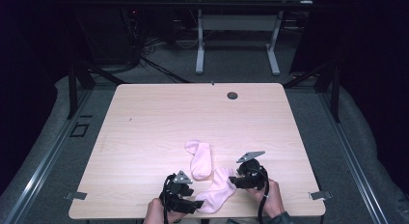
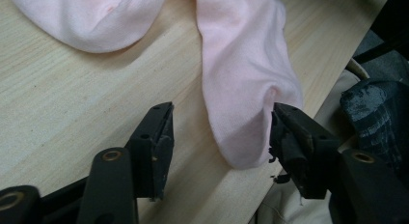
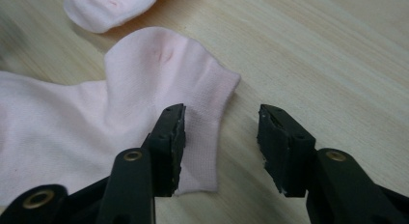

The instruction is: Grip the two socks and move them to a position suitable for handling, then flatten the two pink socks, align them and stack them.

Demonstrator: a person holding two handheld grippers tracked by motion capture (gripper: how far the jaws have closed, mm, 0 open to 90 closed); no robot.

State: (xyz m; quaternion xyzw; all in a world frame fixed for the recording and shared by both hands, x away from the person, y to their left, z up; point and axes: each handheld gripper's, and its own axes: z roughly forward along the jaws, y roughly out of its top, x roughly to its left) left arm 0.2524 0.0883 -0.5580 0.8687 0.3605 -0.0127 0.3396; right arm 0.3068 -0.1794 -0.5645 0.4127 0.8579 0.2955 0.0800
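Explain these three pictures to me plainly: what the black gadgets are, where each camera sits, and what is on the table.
A person holds hand-held tongs, one in each hand. The top picture looks down from above the wooden table; each of the other two comes from a camera riding on one tool.

Two pink socks lie there: the far sock and the near sock. The left tongs straddle one end of the near sock, the right tongs its other end. Neither pair has clamped yet, so nothing is held.

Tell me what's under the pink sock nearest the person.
The near sock lies flat on the bare table, its toe end reaching the front edge. Its heel touches or slightly overlaps the far sock; which lies on top is unclear. Anything beneath the fabric is covered.
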